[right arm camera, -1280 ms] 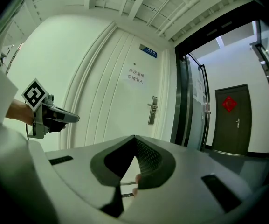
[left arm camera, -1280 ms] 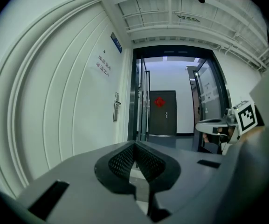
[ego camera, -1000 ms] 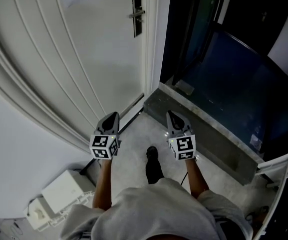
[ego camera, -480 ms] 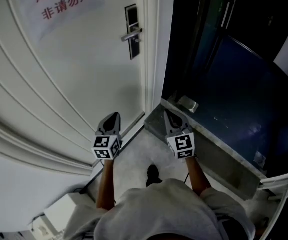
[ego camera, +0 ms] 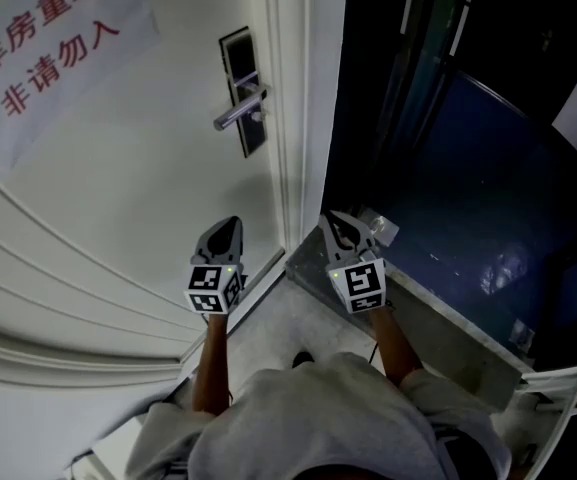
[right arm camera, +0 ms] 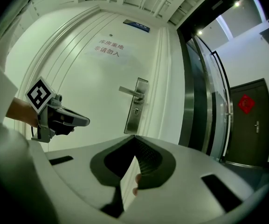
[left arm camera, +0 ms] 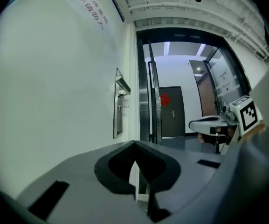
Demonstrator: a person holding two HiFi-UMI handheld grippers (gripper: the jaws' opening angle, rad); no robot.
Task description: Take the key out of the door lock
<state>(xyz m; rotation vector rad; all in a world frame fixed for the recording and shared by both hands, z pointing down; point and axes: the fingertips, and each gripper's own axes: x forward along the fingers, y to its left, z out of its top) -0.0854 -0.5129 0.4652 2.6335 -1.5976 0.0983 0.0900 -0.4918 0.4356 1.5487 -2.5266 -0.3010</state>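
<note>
Key and jaws: how do they stand?

— Start at your jaws. Your left gripper (left arm camera: 134,146) has its jaws pressed together with nothing between them. Your right gripper (right arm camera: 134,139) is clenched the same way, also empty. You hold both low and side by side, apart from each other and well short of the lock plate (ego camera: 238,68). The key I can't tell for sure. In the left gripper view a small stub (left arm camera: 121,107) sticks out of the plate just under the lever handle (ego camera: 236,116). In the right gripper view that spot is only a small dark mark.

— What's around it, and what's in my way?

— Nothing stands between your grippers and the plate. The plate sits near the right edge of the white door (ego camera: 118,188), and the lever points left from it. A paper sign (ego camera: 48,53) with red characters is stuck to the door, up and to the left of the handle. Just right of the plate runs the white door frame (ego camera: 308,98). Beyond the frame is a dark glass panel (ego camera: 468,148) in metal rails. A grey stone sill (ego camera: 448,313) lies under the glass, and in the head view your right gripper's tip is over its near corner. Through the glass, both gripper views show a far dark door with a red ornament (right arm camera: 246,104).
</note>
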